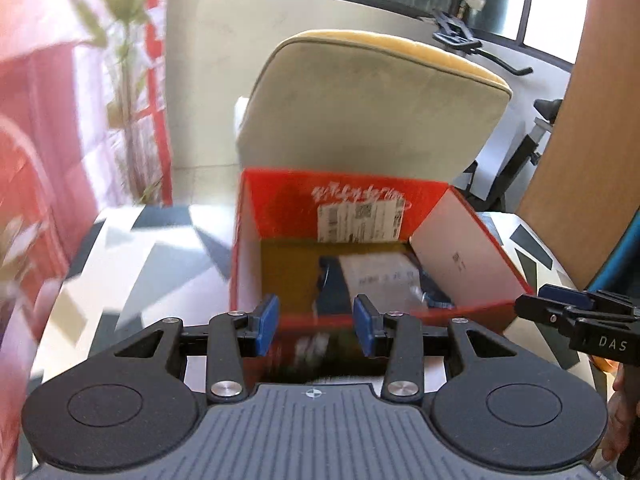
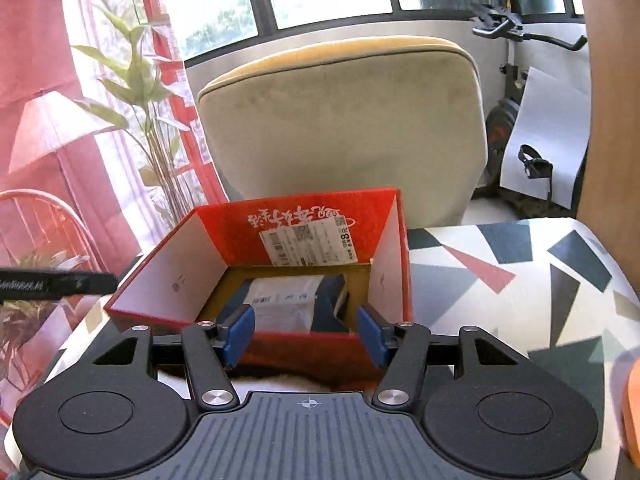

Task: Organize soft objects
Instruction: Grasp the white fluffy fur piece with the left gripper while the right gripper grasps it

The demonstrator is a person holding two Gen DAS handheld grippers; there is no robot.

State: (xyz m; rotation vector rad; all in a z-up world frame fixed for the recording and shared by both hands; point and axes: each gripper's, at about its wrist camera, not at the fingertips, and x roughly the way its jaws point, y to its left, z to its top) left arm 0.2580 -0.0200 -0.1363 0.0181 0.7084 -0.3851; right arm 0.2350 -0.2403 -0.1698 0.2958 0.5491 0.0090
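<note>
Your left gripper (image 1: 316, 326) sits nearest the lens, blue pads spread, nothing pinched between them; the view here is motion-blurred. Your right gripper (image 2: 306, 334) likewise: pads apart, gap empty, only the box's near wall showing through it. In the left wrist view the right gripper's tip (image 1: 560, 304) enters from the right edge, just beside the box's right flap.

Directly past both sets of fingers: the red cardboard box (image 2: 328, 344), open-topped, flaps standing up, resting on the patterned tablecloth (image 2: 500, 280) with grey, dark blue and red triangles. Inside, on the box floor, lies a soft packet in clear wrap with a white label (image 2: 280, 300), and a dark blue item (image 2: 332, 300) touching its right side. What the dark item is, you cannot tell. A white shipping label (image 2: 308, 246) is stuck on the inner face of the far flap.

Behind the box: a beige upholstered chair back (image 2: 344, 120) with a yellow top edge. Left of it, a leafy plant (image 2: 132, 64) and red curtain (image 2: 32, 20). Farthest: windows and an exercise bike (image 2: 520, 32).
</note>
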